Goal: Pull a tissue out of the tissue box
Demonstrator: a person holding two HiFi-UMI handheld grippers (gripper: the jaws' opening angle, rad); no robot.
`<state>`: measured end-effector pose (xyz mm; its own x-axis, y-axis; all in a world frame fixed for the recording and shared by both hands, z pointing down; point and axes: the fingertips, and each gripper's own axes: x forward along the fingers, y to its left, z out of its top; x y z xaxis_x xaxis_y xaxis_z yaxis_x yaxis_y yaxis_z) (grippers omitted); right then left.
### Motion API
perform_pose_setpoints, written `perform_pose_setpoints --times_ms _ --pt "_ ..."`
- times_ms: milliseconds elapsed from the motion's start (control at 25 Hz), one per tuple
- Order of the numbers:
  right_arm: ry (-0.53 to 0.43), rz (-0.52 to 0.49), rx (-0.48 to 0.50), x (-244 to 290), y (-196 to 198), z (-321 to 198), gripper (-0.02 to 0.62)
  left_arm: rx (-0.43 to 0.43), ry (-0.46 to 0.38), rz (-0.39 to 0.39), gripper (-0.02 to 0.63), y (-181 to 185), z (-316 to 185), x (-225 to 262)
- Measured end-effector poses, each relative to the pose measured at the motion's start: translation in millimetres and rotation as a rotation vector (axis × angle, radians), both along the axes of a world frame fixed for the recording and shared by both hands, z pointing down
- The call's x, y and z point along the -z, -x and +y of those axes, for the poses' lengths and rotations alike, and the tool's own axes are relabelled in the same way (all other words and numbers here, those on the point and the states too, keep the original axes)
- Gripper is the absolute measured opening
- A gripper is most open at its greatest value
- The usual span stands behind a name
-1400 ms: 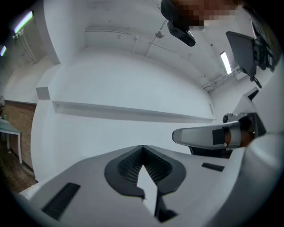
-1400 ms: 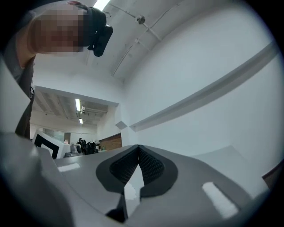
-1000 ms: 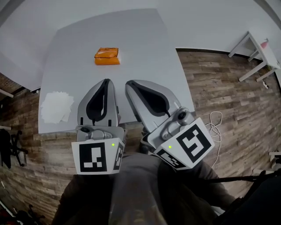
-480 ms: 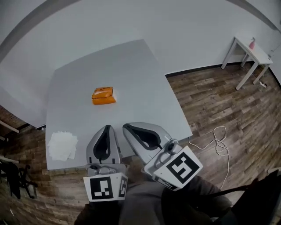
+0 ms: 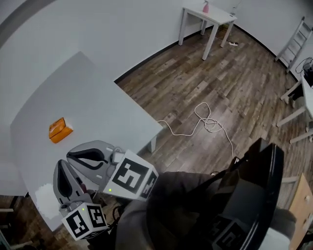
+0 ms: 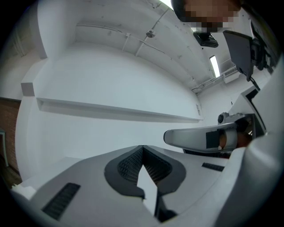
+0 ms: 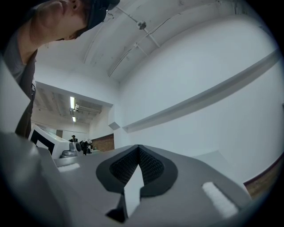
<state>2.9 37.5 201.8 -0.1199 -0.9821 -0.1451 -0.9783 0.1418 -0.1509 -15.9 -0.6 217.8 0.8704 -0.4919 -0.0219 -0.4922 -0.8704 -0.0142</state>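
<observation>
An orange tissue pack (image 5: 59,130) lies on the white table (image 5: 107,112), far from both grippers. My left gripper (image 5: 59,162) hangs over the table's near edge, shut and empty. My right gripper (image 5: 69,152) sits just beside it, also shut with nothing held. In the left gripper view the jaws (image 6: 142,147) meet at their tips against a plain white wall, and the right gripper (image 6: 202,138) shows at the right. The right gripper view shows closed jaws (image 7: 138,146) pointing at the wall. Neither gripper view shows the pack.
A pile of white tissues (image 5: 43,199) lies at the table's near corner. On the wooden floor a white cable (image 5: 205,122) is coiled. A small white side table (image 5: 208,12) stands far back, a ladder (image 5: 296,44) at the right.
The head view has swung to the right, so the table now sits at the left and more floor shows. Both grippers stay shut, side by side.
</observation>
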Motion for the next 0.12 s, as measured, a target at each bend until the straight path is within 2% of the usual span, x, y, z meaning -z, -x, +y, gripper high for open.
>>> perform_pose_setpoints --times_ms 120 --pt "0.007 0.01 -0.011 1 -2 16 0.002 -0.02 0.007 0.004 0.0 -4 18 1"
